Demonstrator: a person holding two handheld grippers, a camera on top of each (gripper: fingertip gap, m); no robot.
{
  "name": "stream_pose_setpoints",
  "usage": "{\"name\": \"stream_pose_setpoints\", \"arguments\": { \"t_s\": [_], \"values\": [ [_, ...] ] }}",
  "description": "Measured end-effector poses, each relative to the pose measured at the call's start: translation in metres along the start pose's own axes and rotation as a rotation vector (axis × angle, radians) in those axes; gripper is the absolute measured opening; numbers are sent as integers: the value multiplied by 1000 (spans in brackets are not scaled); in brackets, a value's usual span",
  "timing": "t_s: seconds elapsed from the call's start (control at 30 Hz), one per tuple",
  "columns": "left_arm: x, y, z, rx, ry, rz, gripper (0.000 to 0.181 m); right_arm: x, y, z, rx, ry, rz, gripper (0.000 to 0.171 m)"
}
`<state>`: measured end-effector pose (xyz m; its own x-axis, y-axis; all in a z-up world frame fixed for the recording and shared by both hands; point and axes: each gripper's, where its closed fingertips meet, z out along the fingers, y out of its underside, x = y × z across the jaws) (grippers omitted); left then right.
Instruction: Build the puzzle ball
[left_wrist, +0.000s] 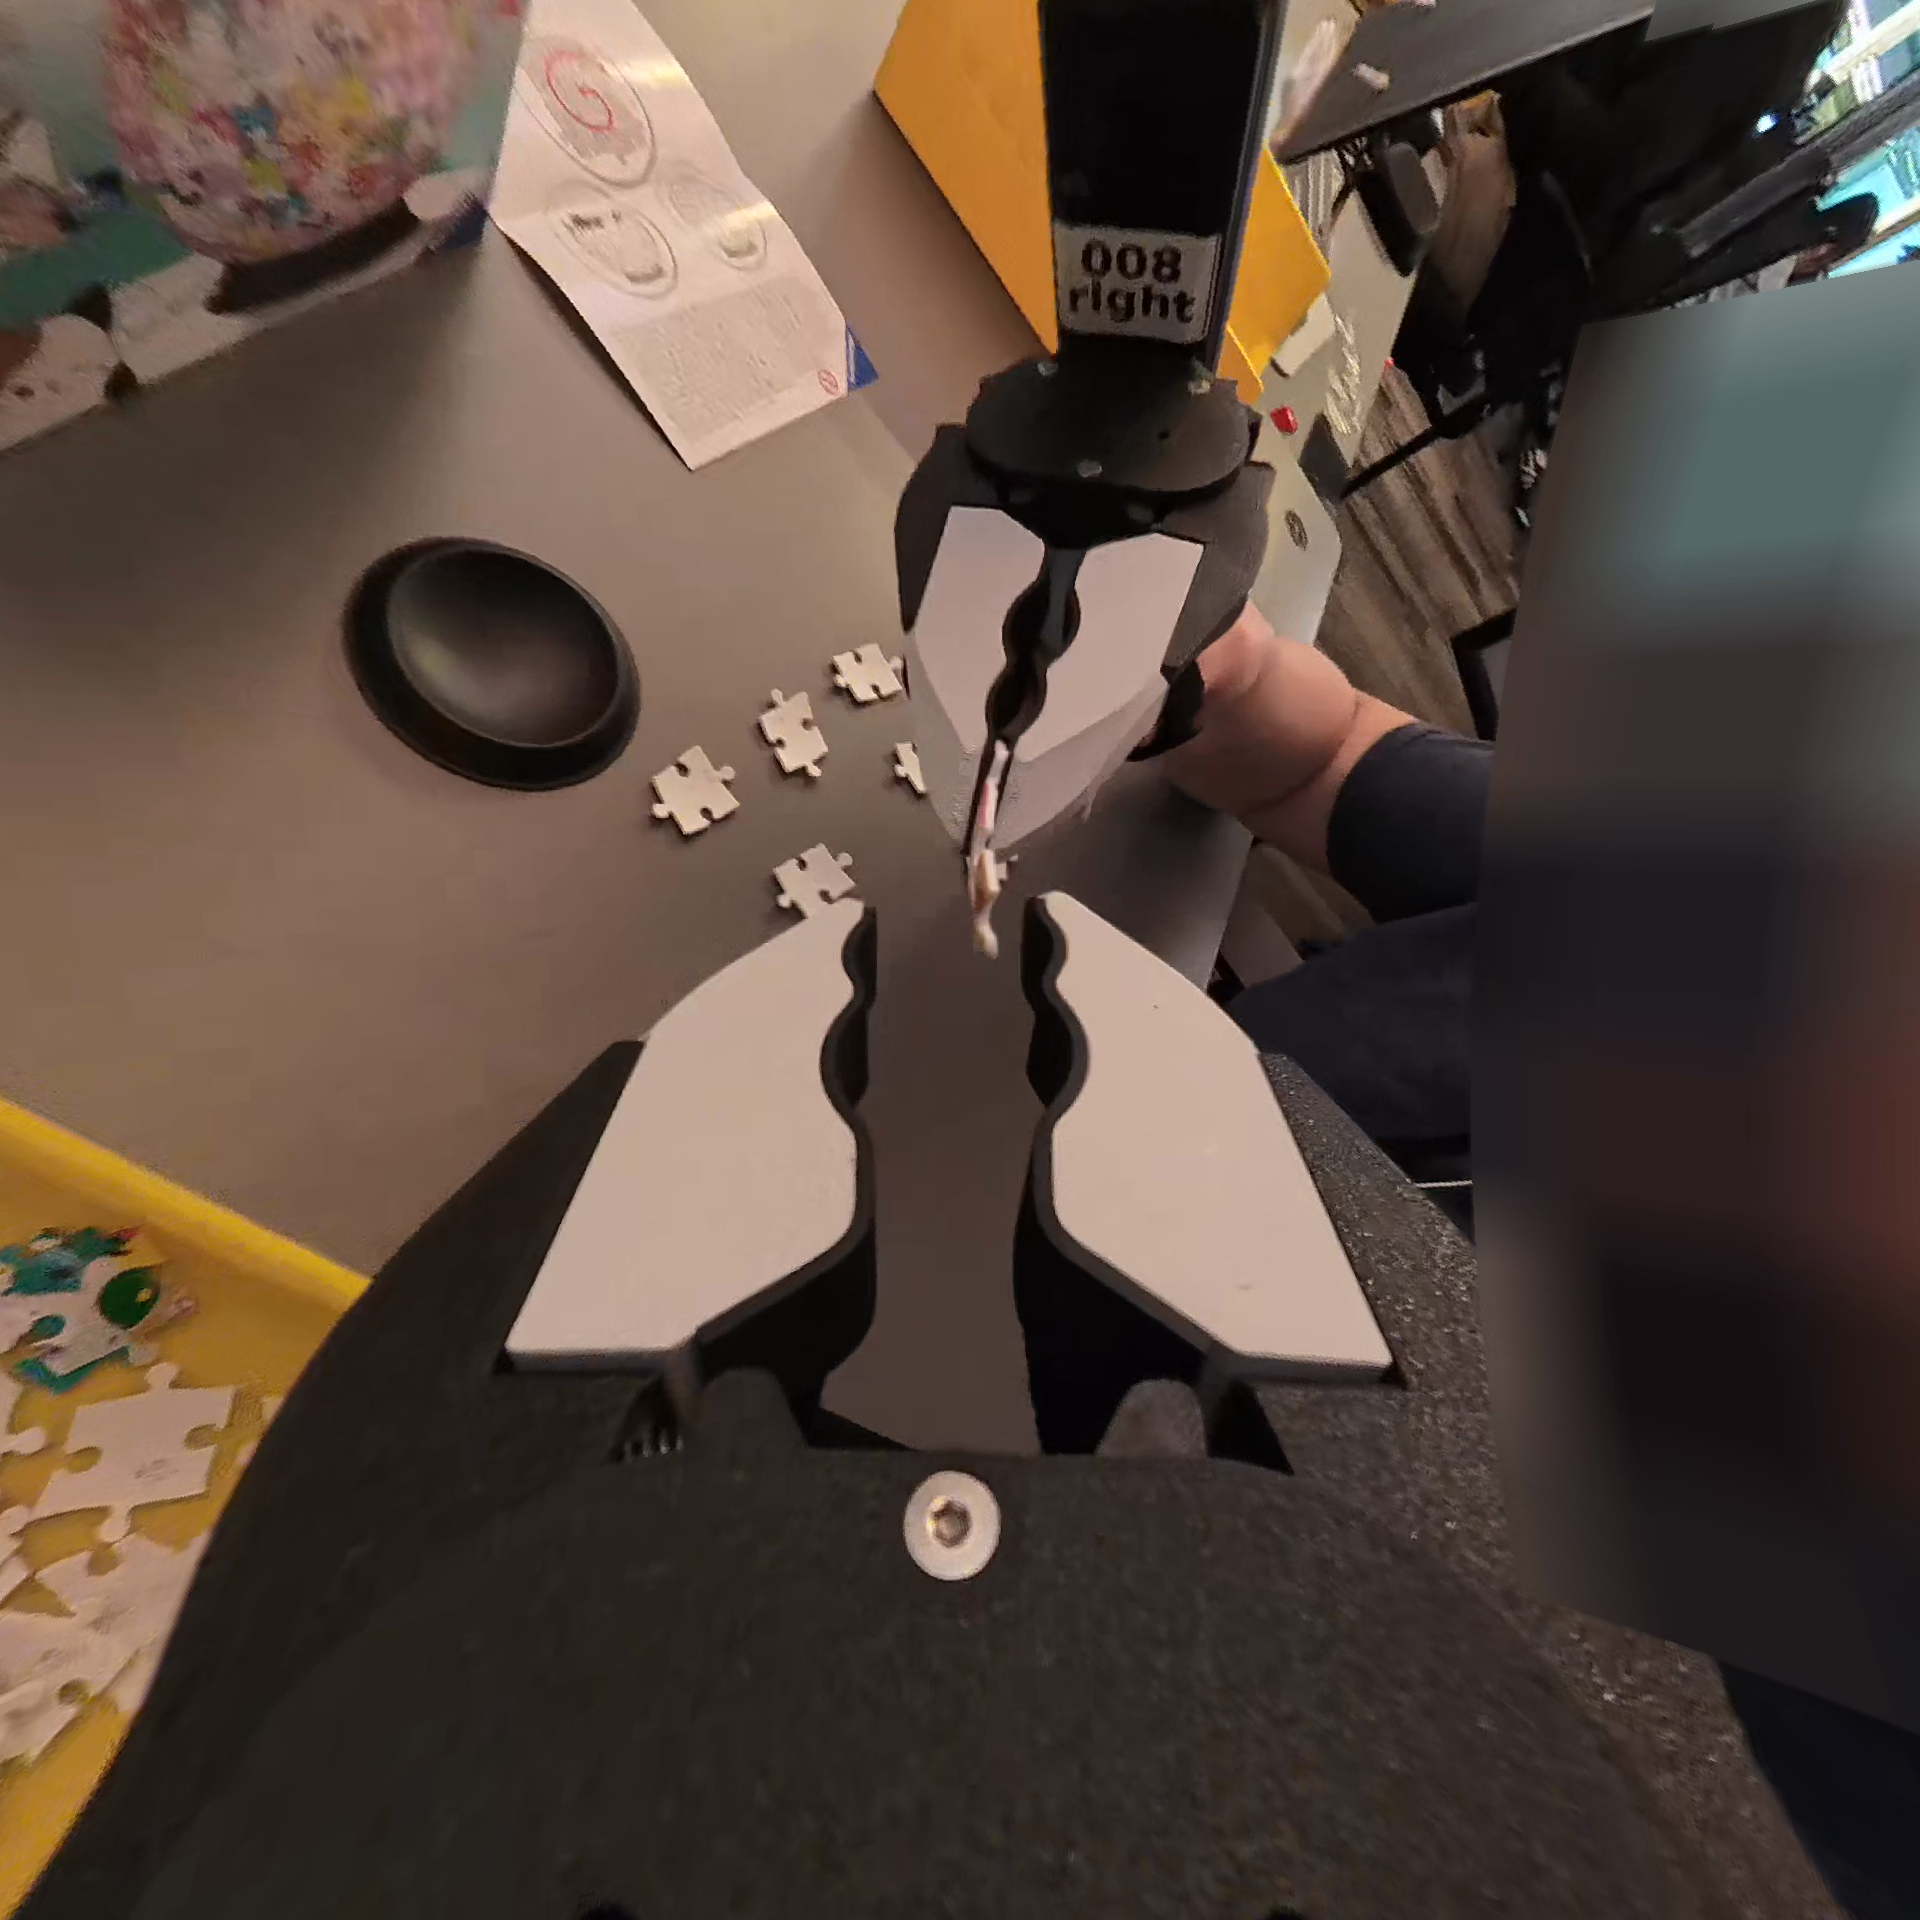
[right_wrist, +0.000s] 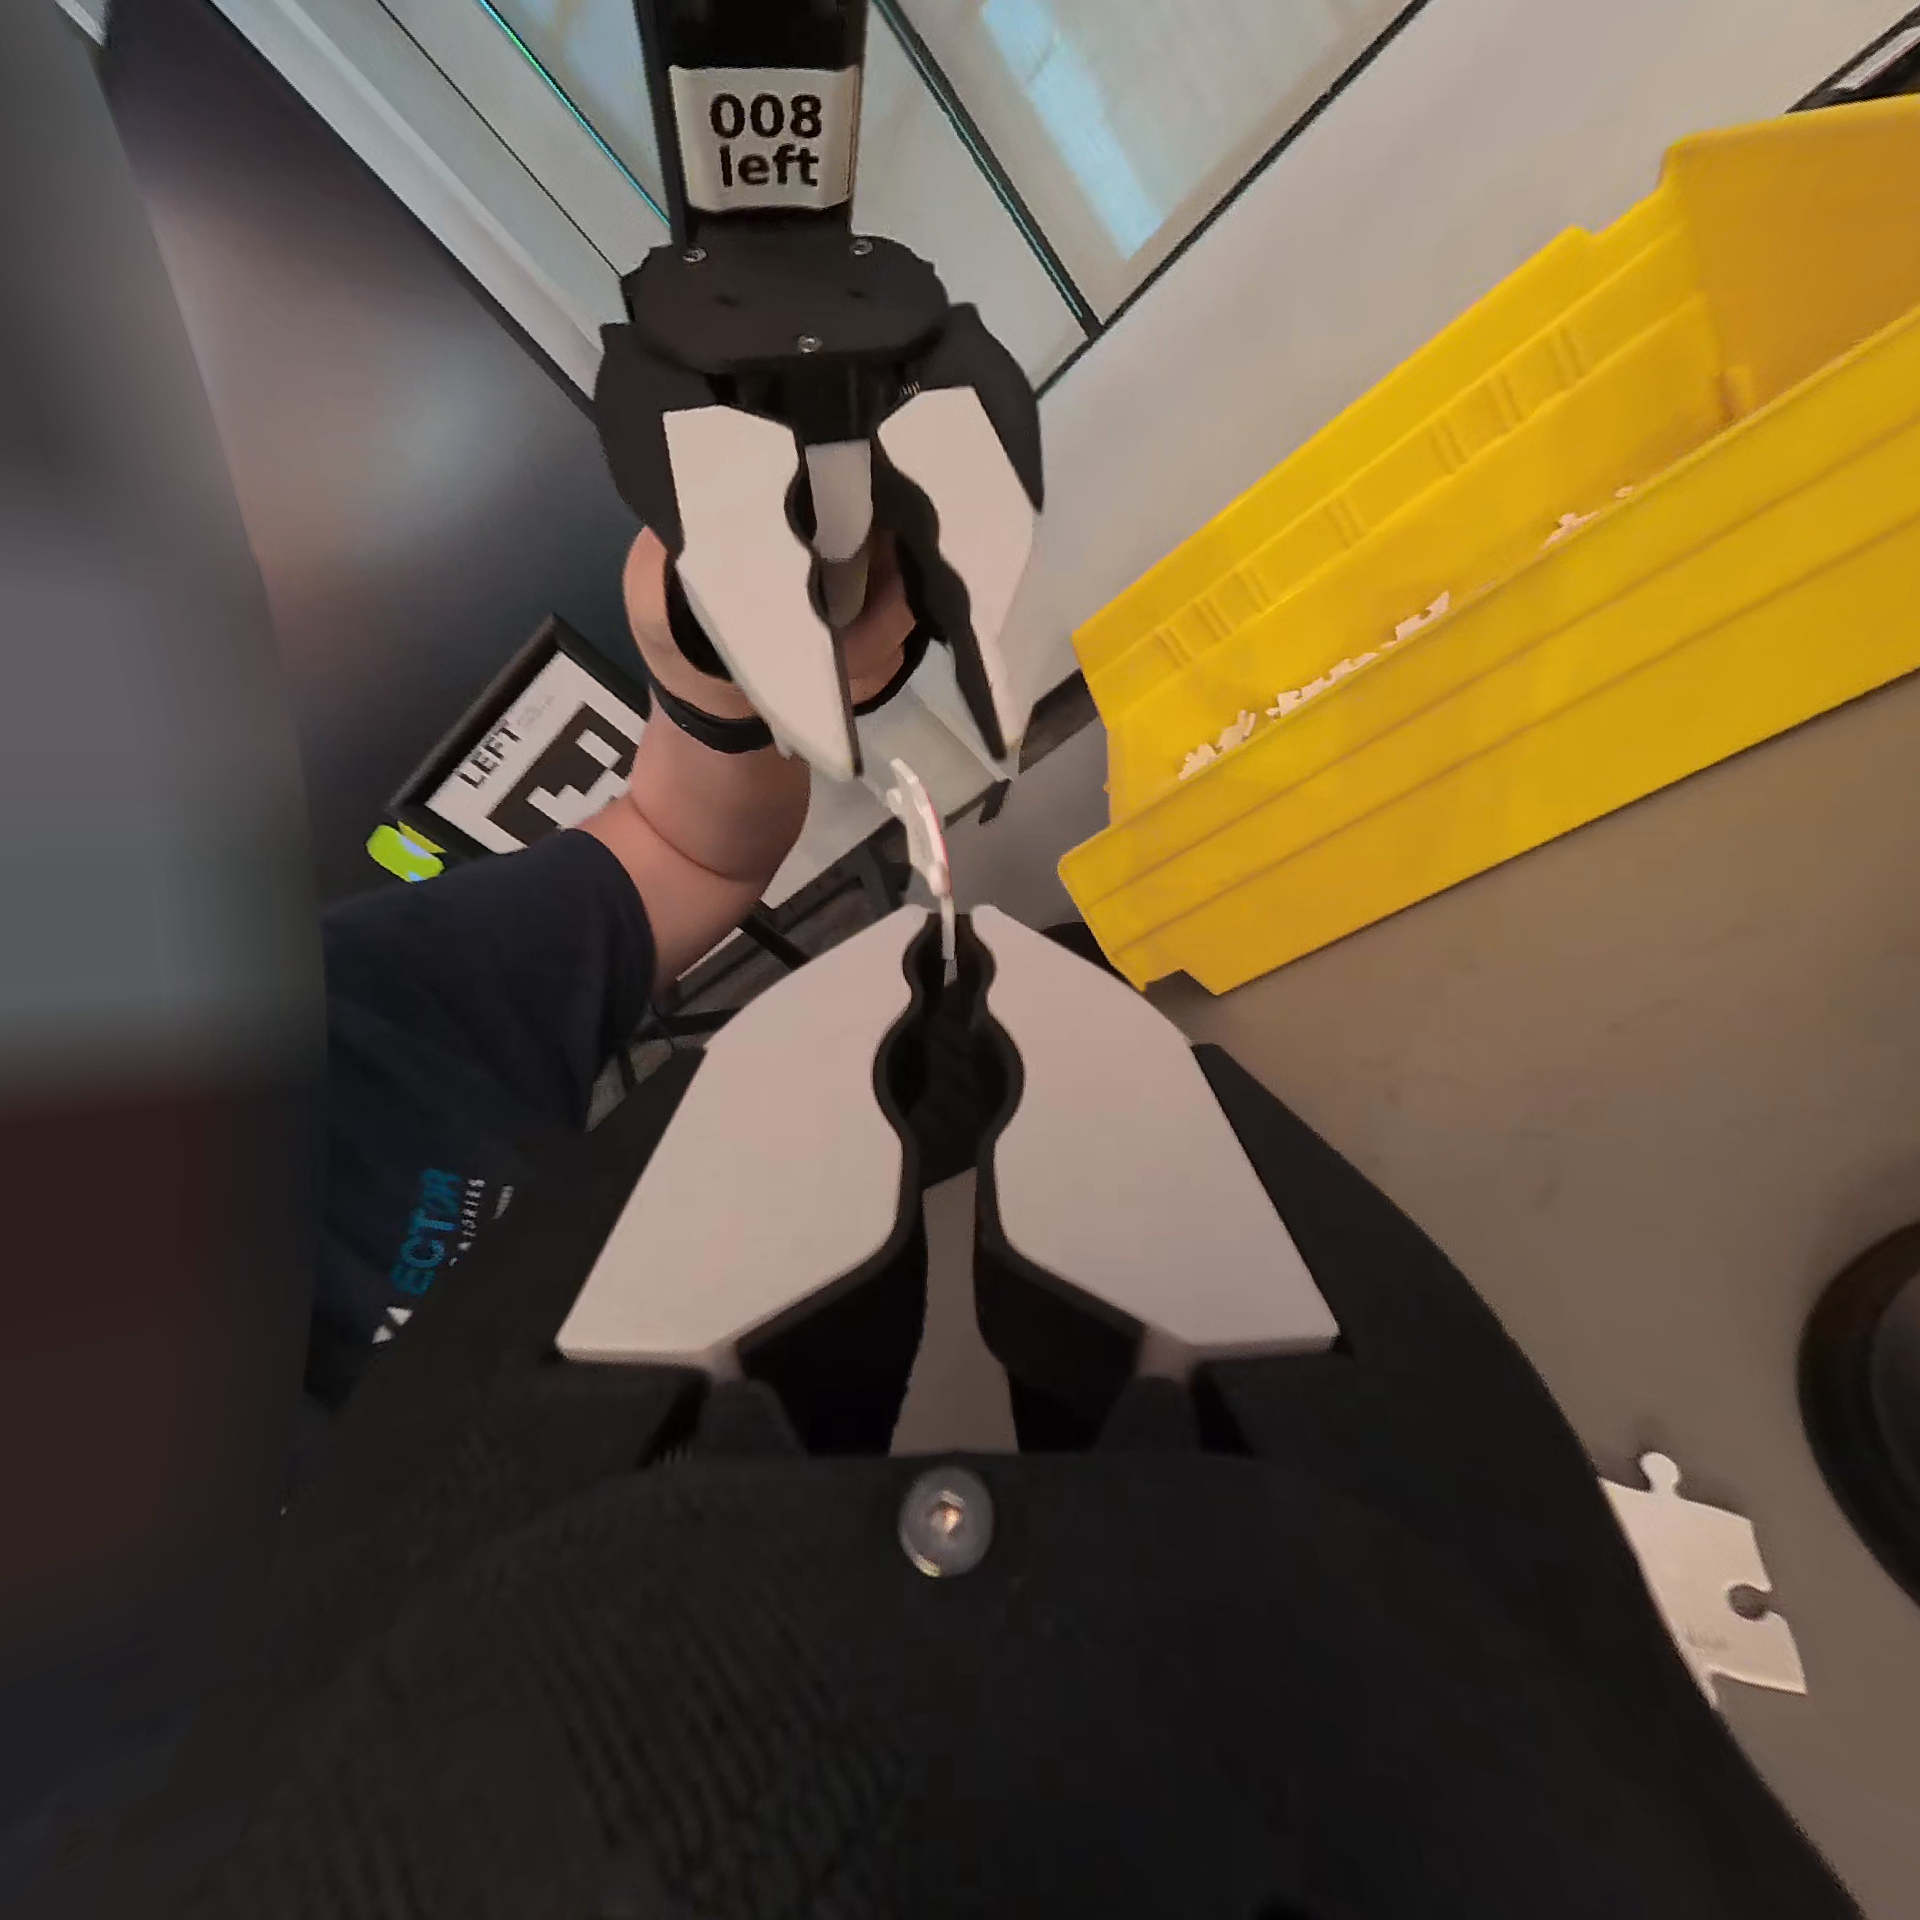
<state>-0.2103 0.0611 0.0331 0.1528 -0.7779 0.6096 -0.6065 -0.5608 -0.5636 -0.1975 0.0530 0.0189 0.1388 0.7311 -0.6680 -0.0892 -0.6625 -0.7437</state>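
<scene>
We list, left to right, with the black round stand on the grey bench as landmark.

- Yellow bin, well to the near left of the stand, holding loose puzzle pieces, most of them white side up.
- Picture of the finished puzzle ball, far behind the stand to its left; blurred.
- Folded instruction sheet, behind the stand to its right, flat on the bench.
- Loose pieces, white side up, just right of the stand, scattered apart from one another.
- Left gripper, near side and right of the stand: we find its fingers spread, nothing between them.
- Held puzzle piece, right of the stand, edge-on, above the bench between the two grippers.
- Right gripper, right of the stand, pointing toward the left one: pressed together, pinching that piece by one end.
- Second yellow bin, far behind and right of the stand.
</scene>
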Motion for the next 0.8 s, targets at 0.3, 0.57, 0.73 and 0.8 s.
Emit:
{"name": "stream_pose_setpoints", "arguments": {
  "t_s": [0.3, 0.57, 0.73, 0.8],
  "values": [
    [-19, 22, 5, -91, -91, 70, 2, 16, 13, -1, -85, 114, -82, 34],
    [-133, 123, -77, -317, -416, -236, 2, 51, 48, -28, -306, 236, -181, 29],
    [-163, 155, -85, -394, -393, -319, 2, 63, 48, -29, -295, 252, -164, 28],
    [-168, 169, -84, -474, -375, -325, 2, 66, 49, -30, -301, 258, -156, 28]
  ]
}}
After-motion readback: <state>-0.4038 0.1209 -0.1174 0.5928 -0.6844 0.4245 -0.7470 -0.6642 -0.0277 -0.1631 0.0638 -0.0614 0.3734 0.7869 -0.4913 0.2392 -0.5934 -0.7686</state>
